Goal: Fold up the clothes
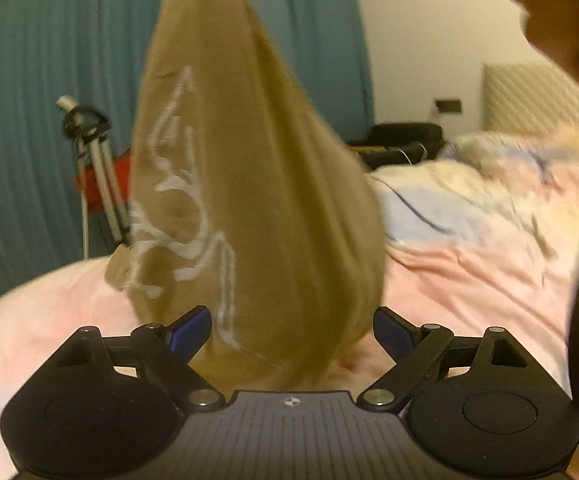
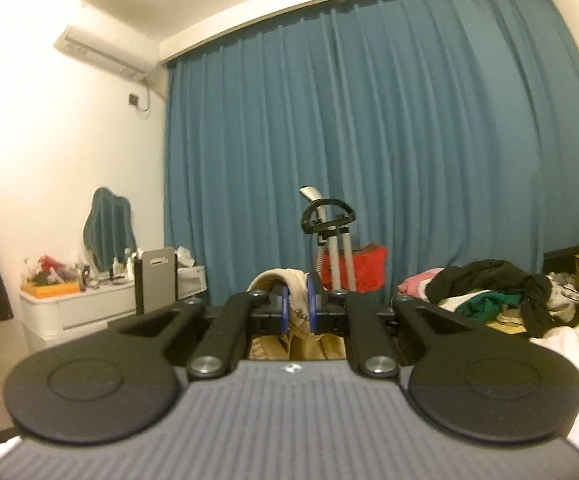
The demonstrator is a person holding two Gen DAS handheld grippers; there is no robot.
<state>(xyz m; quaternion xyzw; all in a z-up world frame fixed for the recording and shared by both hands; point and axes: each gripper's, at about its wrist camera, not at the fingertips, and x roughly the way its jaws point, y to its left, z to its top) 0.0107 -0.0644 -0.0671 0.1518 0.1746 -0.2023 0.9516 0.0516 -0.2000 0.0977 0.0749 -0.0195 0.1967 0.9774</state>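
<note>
In the left wrist view, the tan shirt (image 1: 249,184) hangs in a long bunched teardrop down the middle of the frame, its top running out past the upper edge and its lower end falling between the fingers of the left gripper (image 1: 291,330). A white line print (image 1: 185,208) shows on the shirt's left side, blurred. The left gripper's jaws stand spread wide, one blue pad at each side of the cloth's lower end; whether either pad brushes the fabric cannot be told, but they do not press on it. Behind and below the shirt lies the bed (image 1: 469,264), pink across the lower frame, with a pastel quilt (image 1: 489,184) bunched at the right. A teal curtain (image 1: 29,100) fills the upper left, and a folded metal stand (image 1: 93,160) with something red behind it sits at the left edge of the shirt. In the right wrist view, the right gripper (image 2: 297,304) sits at the centre of the frame with its jaws pressed together on a fold of the shirt (image 2: 285,280), which bulges up over the pads and drops beneath them. A clothes pile (image 2: 489,288) of black, green, white and pink lies on the bed at the right, well apart from the gripper. A white dresser (image 2: 81,308) stands at the left.
</note>
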